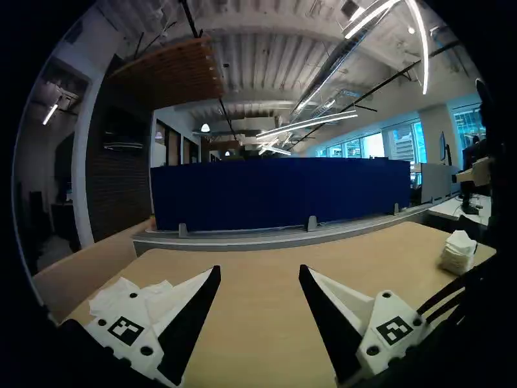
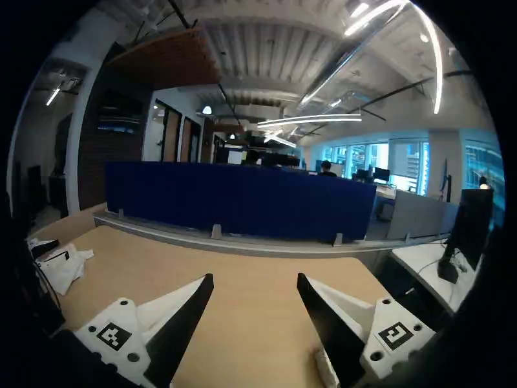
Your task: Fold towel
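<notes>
Down at eight o'clock in the left gripper view, the crumpled white towel (image 1: pixel 115 295) lies on the table (image 1: pixel 258 317) beside the left gripper (image 1: pixel 258 268), fingers apart, empty. And the right gripper (image 2: pixel 255 277) is spread too. Looks light and limp: pinch two corners, I'd say.

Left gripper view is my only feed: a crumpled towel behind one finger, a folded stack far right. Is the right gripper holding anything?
Observer: No. The right gripper is open, with bare table in the gap.
Operator: Any cloth near it?
Observer: A sliver of white cloth shows low beside one of its fingers; too little shows to identify it.
Operator: Anything else on the table there?
Observer: A crumpled white towel lies at the far left in the right gripper view, well apart from that gripper.
</notes>
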`<state>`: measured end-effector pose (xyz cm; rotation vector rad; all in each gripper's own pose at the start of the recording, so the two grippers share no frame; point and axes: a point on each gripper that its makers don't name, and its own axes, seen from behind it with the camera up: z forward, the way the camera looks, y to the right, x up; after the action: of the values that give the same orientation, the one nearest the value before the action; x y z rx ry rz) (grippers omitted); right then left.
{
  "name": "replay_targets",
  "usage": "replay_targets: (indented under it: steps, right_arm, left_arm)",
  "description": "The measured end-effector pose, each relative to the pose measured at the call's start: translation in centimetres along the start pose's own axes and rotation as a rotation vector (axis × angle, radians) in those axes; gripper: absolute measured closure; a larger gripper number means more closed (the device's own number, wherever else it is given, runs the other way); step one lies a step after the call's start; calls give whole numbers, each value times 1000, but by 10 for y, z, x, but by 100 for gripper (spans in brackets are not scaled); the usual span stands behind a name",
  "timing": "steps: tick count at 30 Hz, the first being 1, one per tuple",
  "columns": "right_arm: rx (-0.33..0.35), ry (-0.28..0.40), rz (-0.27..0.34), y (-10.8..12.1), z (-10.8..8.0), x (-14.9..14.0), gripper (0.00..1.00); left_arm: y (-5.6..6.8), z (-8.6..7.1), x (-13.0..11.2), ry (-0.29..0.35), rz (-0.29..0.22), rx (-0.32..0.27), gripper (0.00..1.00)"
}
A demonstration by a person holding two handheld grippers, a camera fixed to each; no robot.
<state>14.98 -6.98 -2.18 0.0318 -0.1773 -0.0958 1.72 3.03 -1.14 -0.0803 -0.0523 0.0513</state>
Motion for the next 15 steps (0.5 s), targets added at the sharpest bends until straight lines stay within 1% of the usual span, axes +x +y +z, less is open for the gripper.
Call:
replay_targets:
  steps: [6, 15]
  right_arm:
    - [11, -7, -2, -8, 7, -17, 0]
    - [33, -14, -35, -20, 12, -34, 0]
  left_arm:
    - [1, 3, -17, 18, 30, 5, 10]
    - [2, 6, -36, 32, 25, 15, 10]
